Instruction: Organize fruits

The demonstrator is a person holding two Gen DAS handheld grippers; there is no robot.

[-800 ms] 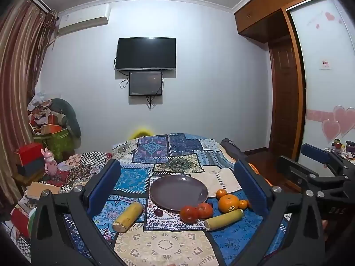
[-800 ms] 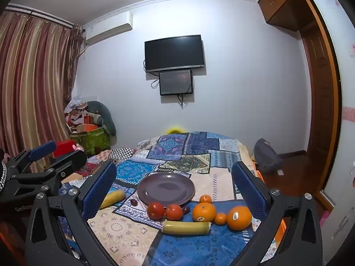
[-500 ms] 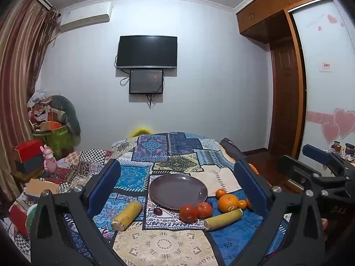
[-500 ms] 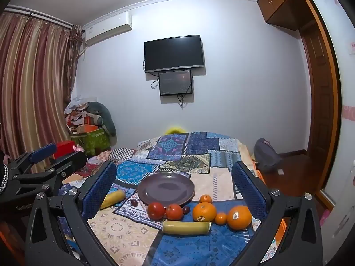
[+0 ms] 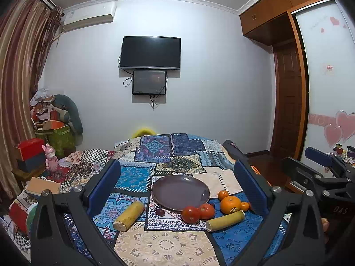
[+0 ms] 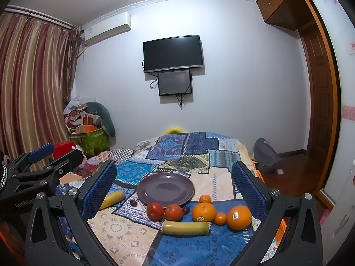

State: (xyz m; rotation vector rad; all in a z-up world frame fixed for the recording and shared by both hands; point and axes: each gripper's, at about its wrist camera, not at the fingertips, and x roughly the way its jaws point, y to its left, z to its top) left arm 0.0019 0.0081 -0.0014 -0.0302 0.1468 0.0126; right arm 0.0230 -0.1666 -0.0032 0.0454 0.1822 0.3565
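A bare purple plate (image 5: 180, 191) (image 6: 165, 188) rests on the patchwork bedspread (image 6: 188, 150). In front of it lie two red tomatoes (image 6: 164, 211), two large oranges (image 6: 221, 214), two small tangerines (image 6: 205, 199), two dark plums (image 6: 133, 202) and a yellow corn cob (image 6: 186, 227). Another corn cob (image 5: 129, 215) lies left of the plate. My left gripper (image 5: 177, 186) hovers open above the bed's near end, nothing between its fingers. Just as open and empty is my right gripper (image 6: 174, 188), short of the fruit.
A wall TV (image 5: 150, 52) hangs above a smaller screen. Boxes, a pink toy (image 5: 51, 157) and piled clutter (image 5: 55, 122) line the left side by the curtain. A wooden wardrobe and door (image 5: 288, 102) stand right; a dark bag (image 6: 265, 155) sits on the floor.
Both views have shifted only slightly; the left view has tilted a little downward. The fruit and plate have not moved, and both grippers stay open.
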